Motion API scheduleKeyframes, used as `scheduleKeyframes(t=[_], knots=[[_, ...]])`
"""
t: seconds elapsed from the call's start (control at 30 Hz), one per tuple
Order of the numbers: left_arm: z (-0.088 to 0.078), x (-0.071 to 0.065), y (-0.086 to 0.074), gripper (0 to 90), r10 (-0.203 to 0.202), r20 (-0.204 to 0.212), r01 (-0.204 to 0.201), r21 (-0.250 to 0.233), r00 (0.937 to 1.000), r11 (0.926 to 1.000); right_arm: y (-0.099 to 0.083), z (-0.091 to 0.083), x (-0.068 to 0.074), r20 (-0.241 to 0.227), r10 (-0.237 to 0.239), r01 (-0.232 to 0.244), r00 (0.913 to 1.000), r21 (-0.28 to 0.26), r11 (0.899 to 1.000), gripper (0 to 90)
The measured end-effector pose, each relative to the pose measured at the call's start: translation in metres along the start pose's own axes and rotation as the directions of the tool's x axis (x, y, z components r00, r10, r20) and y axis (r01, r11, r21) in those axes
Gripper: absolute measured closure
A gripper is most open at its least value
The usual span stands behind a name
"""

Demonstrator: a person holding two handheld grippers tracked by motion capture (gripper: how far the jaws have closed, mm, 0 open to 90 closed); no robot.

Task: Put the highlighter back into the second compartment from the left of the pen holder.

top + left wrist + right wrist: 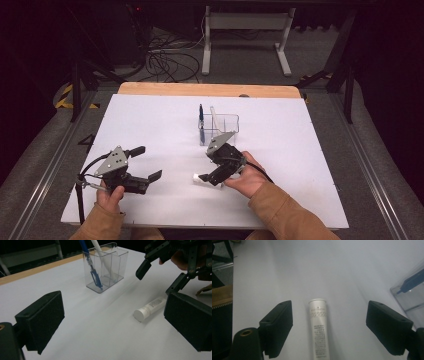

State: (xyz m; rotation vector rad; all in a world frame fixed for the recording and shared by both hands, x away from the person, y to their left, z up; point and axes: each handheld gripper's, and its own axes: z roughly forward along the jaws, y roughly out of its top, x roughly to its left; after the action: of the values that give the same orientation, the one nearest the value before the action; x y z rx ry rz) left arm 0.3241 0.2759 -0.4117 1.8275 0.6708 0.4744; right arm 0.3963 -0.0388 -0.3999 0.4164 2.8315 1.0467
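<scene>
white table surface (150, 125) occupying the centre of the high view, carrying all items listed. white tube (319, 327), capped, printed with small grey text, lying flat on the surface at lower centre of the right gripper view, cap end pointing up the frame; in the high view the same tube is showing just below centre, its cap end poking out to the left from under the right gripper (209, 178). right gripper sitting over the tube in the lower middle of the high view, its jaws standing fairly wide, one on each side of the tube and touching neither side of it. clear plastic holder (220, 127) standing upright just above centre of the high view, divided into compartments, near the right gripper but apart from it; blue pen (91, 267) and white pen (103, 261) leaning inside it at the upper centre of the left gripper view. left gripper (147, 162) resting at lower left of the high view, well apart from the tube, its jaws spread wide with nothing between them.
</scene>
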Motion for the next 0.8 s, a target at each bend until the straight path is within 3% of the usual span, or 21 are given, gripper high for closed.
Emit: scheduleKeyframes(t=[0.47,0.8], knots=[[0.000,0.002,0.000,3.9,0.008,-0.006,-0.008,0.008,0.9999,0.9999,0.009,0.025,0.007,-0.015,-0.029,0.031,0.9995,0.128,0.991,26.8],[0.000,0.003,0.000,4.0,0.010,-0.006,-0.010,0.009,0.9999,0.9999,0.009,0.037,0.007,-0.021,-0.046,0.049,0.9987,0.184,0.982,33.5]])
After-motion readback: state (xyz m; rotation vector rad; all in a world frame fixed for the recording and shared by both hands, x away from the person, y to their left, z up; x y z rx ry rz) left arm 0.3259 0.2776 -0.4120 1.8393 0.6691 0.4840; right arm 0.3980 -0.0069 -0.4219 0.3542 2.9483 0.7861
